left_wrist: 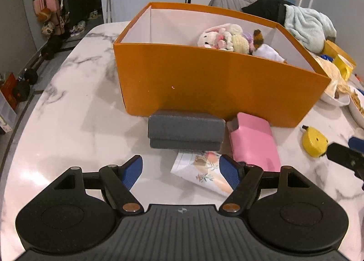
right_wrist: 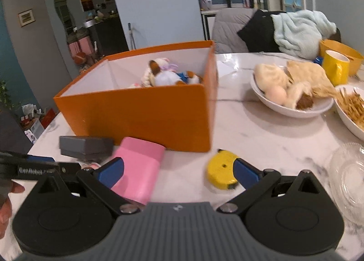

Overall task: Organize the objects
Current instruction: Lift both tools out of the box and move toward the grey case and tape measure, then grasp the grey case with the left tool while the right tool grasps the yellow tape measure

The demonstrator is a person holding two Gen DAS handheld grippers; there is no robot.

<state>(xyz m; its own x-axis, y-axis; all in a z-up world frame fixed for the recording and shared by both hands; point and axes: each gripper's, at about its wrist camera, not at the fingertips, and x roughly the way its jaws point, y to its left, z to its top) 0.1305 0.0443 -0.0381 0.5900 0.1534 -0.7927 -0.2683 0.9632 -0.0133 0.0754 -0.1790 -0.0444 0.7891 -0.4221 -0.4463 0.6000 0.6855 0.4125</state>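
Where the left wrist looks down, a white marble worktop (left_wrist: 68, 129) carries an orange box (left_wrist: 204, 83) of plush toys (left_wrist: 227, 37), a grey case (left_wrist: 185, 132) just before it, beyond the wide, empty left claw (left_wrist: 180, 173). From the right wrist, food bowls (right_wrist: 289, 103) crowd the worktop's right, and the right claw (right_wrist: 179, 171) gapes empty near a pink case (right_wrist: 138, 167) and yellow tape measure (right_wrist: 221, 170).

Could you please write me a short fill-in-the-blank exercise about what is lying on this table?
1. The plush toys lie inside the ____ box.
2. The grey case lies directly beside a ____ case.
3. The left gripper has its jaws ____.
4. The yellow tape measure rests on the ____ table.

Missing words: orange; pink; open; marble
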